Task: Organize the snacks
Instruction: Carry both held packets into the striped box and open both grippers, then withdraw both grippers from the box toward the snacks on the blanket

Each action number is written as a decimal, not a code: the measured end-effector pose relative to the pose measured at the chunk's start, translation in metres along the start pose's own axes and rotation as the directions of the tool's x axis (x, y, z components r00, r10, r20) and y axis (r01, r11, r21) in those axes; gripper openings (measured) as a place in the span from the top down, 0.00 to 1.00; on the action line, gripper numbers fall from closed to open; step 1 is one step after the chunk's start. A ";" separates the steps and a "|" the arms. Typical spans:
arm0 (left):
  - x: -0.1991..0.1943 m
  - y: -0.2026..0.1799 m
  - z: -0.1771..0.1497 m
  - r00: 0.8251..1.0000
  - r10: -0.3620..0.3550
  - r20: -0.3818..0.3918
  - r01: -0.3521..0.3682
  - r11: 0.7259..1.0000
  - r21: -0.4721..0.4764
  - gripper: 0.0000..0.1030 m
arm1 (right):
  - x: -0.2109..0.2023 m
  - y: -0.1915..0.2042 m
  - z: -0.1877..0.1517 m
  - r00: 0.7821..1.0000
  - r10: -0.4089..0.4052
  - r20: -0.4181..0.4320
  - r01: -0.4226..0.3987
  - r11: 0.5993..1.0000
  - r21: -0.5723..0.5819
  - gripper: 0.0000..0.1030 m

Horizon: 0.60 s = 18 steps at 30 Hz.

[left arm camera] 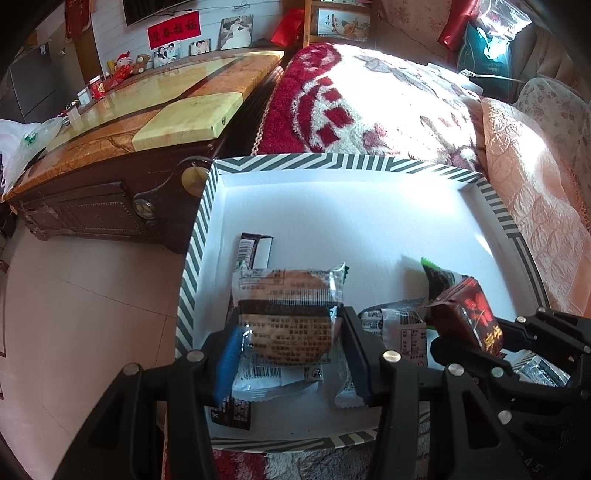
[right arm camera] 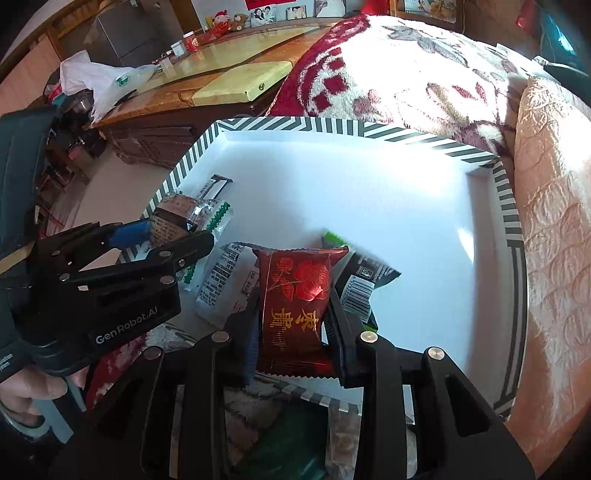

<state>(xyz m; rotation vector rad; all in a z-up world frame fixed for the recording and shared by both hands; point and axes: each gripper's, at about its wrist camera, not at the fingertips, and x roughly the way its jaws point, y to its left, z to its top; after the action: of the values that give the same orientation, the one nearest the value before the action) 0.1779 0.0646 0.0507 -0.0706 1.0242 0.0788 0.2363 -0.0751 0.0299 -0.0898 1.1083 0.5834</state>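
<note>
The left gripper [left arm camera: 291, 350] clenches a clear-wrapped round biscuit [left arm camera: 290, 321] over the near left of the striped-rimmed white tray [left arm camera: 369, 162]; the right gripper [right arm camera: 291, 328] grips a dark red packet [right arm camera: 293, 295] upright at its near edge. More snack packets [right arm camera: 225, 280] lie beyond; the tray's far half is bare

The left gripper [right arm camera: 177, 240] carried "GenRobot.AI" in white on its black body. The red packet [right arm camera: 295, 310] bore gold Chinese characters under a rose drawing; the upper one looked like 枣, the lower stayed unclear. A red banner [left arm camera: 173, 34] on the wall showed four black Chinese characters, too blurred to read. Barcodes and fine print on the other packets were illegible.
</note>
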 end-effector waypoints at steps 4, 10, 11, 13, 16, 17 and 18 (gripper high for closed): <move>0.001 -0.001 0.002 1.000 0.011 0.006 -0.011 1.000 0.004 0.48 | 0.007 0.003 -0.001 1.000 -0.008 -0.003 0.008 1.000 -0.006 0.70; 0.001 0.000 0.002 1.000 0.019 0.021 -0.019 1.000 -0.001 0.41 | 0.004 0.002 0.001 1.000 -0.011 0.020 0.011 1.000 -0.001 0.60; 0.000 0.000 0.002 0.999 0.025 0.025 -0.025 1.000 0.004 0.37 | 0.002 0.003 0.001 1.000 -0.011 0.024 0.011 1.000 -0.002 0.56; -0.004 -0.001 0.001 0.998 0.039 0.041 -0.040 0.999 0.012 0.32 | -0.005 0.002 0.001 0.999 -0.013 0.041 0.013 1.000 0.002 0.48; -0.013 -0.001 -0.001 0.998 0.025 0.054 -0.026 1.000 0.010 0.26 | -0.016 0.001 0.000 0.998 -0.003 0.063 0.002 1.000 0.020 0.48; -0.018 -0.002 -0.003 0.998 0.021 0.060 -0.022 1.000 0.011 0.25 | -0.020 0.001 -0.001 0.998 0.001 0.070 -0.002 1.000 0.023 0.48; -0.022 -0.002 -0.005 0.998 0.018 0.068 -0.019 1.000 0.013 0.24 | -0.024 0.001 -0.004 0.997 0.004 0.075 -0.006 1.000 0.026 0.48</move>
<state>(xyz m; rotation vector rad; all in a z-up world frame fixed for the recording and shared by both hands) 0.1626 0.0612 0.0676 -0.0452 0.9578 0.0907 0.2252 -0.0848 0.0494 -0.0424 1.0434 0.5721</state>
